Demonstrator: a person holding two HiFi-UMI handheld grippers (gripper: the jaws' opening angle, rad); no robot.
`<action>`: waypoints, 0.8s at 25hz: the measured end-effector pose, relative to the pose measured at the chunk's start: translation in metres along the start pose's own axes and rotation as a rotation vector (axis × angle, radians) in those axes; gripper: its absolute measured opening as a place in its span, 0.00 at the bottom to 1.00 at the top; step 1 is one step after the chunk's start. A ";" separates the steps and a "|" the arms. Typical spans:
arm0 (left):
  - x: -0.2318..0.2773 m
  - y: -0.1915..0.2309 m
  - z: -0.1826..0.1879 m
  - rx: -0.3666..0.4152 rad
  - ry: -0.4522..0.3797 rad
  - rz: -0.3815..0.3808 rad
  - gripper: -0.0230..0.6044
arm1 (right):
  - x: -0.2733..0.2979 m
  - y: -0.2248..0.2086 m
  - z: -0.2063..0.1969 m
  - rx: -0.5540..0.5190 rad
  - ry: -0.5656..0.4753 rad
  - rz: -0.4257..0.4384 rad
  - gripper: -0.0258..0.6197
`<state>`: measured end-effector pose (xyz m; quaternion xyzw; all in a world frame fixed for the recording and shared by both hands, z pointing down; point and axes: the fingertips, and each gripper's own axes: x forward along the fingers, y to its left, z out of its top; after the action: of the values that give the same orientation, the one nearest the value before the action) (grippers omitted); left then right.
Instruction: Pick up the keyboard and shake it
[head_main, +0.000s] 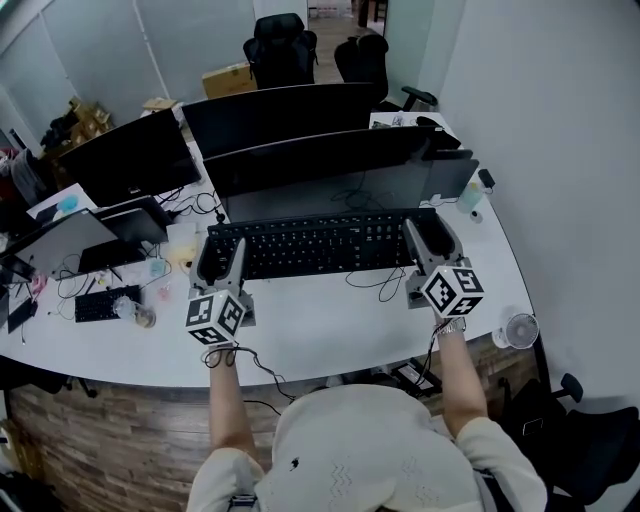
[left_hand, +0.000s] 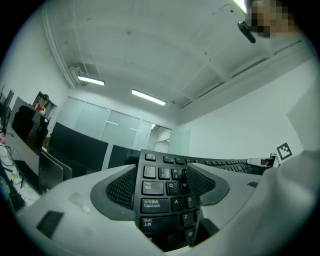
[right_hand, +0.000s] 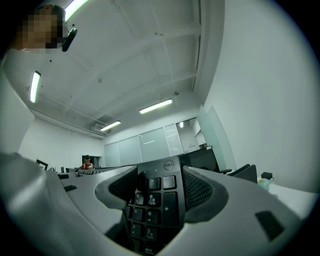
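A long black keyboard (head_main: 320, 245) hangs in front of the monitors, gripped at both ends. My left gripper (head_main: 218, 258) is shut on its left end, where the Caps Lock and Shift keys (left_hand: 154, 204) show between the dark ribbed pads (left_hand: 121, 189). My right gripper (head_main: 432, 238) is shut on the right end, with the number-pad keys (right_hand: 159, 200) squeezed between its pads (right_hand: 199, 190). Both gripper views look up towards the ceiling, so the keyboard appears lifted and tilted. A thin black cable (head_main: 378, 282) trails from it down to the white desk (head_main: 330, 335).
Two dark monitors (head_main: 300, 150) stand right behind the keyboard, with another monitor (head_main: 125, 160) and a laptop (head_main: 70, 245) at the left. A small black keyboard (head_main: 100, 303) and a glass (head_main: 143, 317) lie at the left. A small white fan (head_main: 520, 330) sits near the desk's right edge.
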<state>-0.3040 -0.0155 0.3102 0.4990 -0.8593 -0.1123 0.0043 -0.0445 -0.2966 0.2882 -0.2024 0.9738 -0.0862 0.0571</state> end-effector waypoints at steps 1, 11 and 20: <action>0.000 -0.002 0.007 0.004 -0.013 -0.003 0.52 | -0.001 0.002 0.007 -0.005 -0.013 0.002 0.45; -0.008 -0.026 0.083 0.053 -0.182 -0.060 0.52 | -0.028 0.025 0.085 -0.078 -0.210 0.014 0.45; -0.022 -0.050 0.106 0.034 -0.307 -0.093 0.52 | -0.057 0.031 0.128 -0.174 -0.327 0.035 0.45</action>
<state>-0.2626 -0.0002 0.1993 0.5153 -0.8275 -0.1726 -0.1409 0.0138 -0.2642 0.1609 -0.2007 0.9587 0.0335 0.1985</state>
